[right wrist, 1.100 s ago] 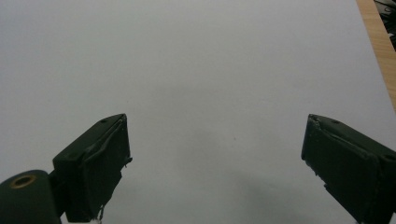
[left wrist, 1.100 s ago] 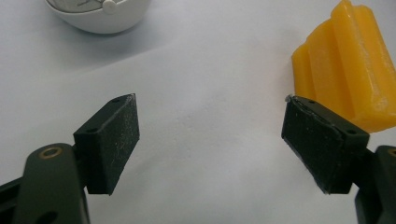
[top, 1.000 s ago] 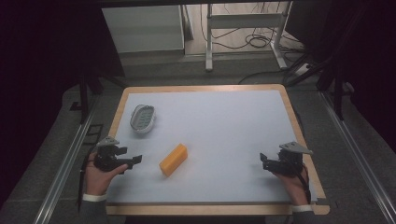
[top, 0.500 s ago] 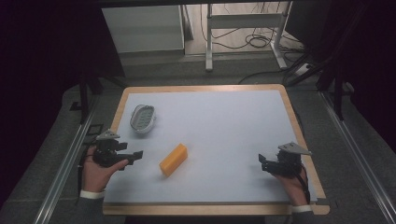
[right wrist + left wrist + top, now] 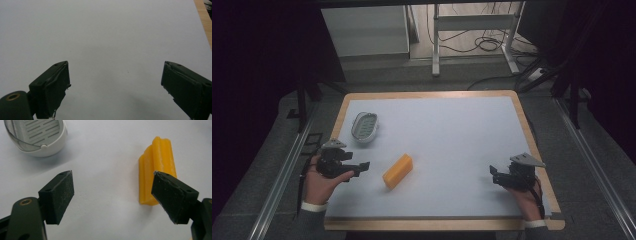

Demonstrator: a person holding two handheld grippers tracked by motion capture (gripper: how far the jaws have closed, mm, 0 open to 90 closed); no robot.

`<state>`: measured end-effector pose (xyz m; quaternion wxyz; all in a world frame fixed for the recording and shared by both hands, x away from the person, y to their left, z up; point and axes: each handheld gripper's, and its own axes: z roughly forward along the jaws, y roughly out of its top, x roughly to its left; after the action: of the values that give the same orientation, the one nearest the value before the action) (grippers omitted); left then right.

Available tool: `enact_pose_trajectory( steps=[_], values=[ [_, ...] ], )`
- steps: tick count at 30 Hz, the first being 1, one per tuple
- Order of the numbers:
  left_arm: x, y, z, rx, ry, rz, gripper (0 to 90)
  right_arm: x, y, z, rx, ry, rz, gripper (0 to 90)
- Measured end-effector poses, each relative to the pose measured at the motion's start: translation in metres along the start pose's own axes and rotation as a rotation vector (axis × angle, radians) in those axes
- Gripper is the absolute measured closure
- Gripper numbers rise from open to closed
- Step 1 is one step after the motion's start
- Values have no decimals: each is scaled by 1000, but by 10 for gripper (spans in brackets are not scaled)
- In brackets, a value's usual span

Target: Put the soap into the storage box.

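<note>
moved: my left gripper [image 5: 362, 166] crept a bit toward the yellow block [image 5: 397, 170]
jaws: both grippers wide open, holding nothing
block: mid-tabletop, near the soap dish [image 5: 364, 126]
risk: I'd clip the block, it's off-centre

Soap dish [image 5: 37, 137] cut off at top edge; yellow bar [image 5: 156, 170] partly behind tool jaw.

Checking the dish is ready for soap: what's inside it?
The soap dish holds a slotted grey insert and nothing else visible; its far part is cropped. The orange bar lies apart on the table.
</note>
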<state>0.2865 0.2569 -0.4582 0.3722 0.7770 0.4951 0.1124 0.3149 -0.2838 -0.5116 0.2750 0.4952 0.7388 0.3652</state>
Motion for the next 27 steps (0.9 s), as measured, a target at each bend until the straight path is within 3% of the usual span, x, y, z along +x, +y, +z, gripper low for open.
enact_pose_trajectory(
  steps=[8,27],
  values=[
    [-13,-5,4,12,-17,20,183,-3,-2,-1,-3,-15,1,84],
    [-41,11,16,39,-36,83,170,-1,-3,-2,-1,-32,-16,85]
  ],
)
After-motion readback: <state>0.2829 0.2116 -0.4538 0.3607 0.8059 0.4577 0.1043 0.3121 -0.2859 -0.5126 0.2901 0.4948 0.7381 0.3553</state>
